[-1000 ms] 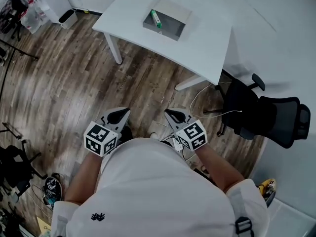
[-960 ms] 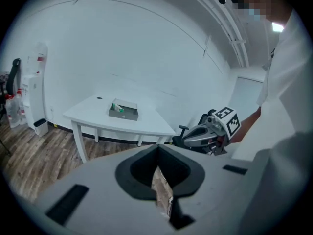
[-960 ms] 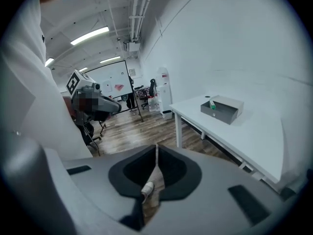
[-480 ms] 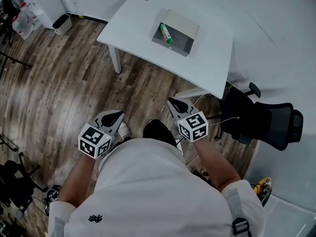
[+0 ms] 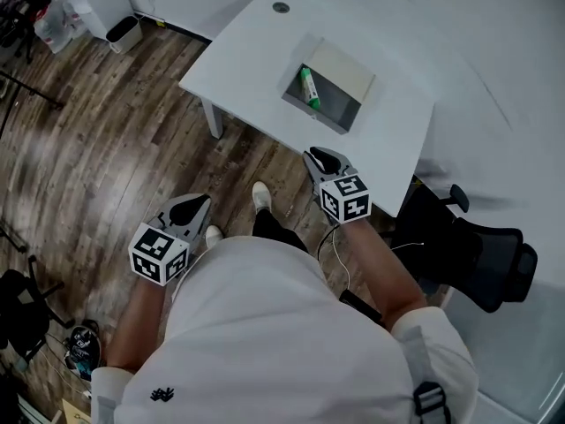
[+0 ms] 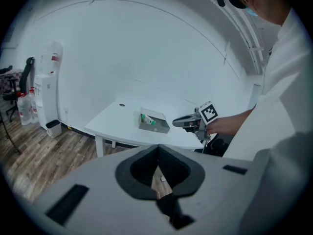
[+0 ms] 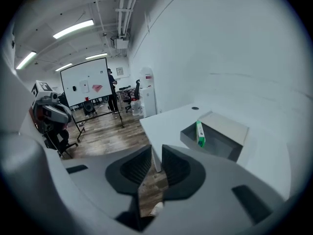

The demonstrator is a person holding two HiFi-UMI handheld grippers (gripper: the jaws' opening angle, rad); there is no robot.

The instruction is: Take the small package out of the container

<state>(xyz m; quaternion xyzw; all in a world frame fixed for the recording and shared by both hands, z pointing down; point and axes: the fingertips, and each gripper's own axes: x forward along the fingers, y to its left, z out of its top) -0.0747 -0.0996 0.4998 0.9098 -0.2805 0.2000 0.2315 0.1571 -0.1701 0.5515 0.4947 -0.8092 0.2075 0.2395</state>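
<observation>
Grey fingers of the right gripper (image 7: 156, 154) are seen opening, a narrow gap between them and nothing held in it; this gripper is held over the wooden floor (image 5: 106, 131), just short of the table's near edge. The fingers of the left gripper (image 6: 158, 153) are pressed together and empty, and it is held farther back, well apart from the table (image 5: 256, 69). On the white table a grey open container (image 5: 346, 119) is set back from the near edge. The small green and white package (image 5: 308, 87) is leaned inside it against its left wall. A black office chair (image 5: 477, 254) is placed beside the table's right corner.
</observation>
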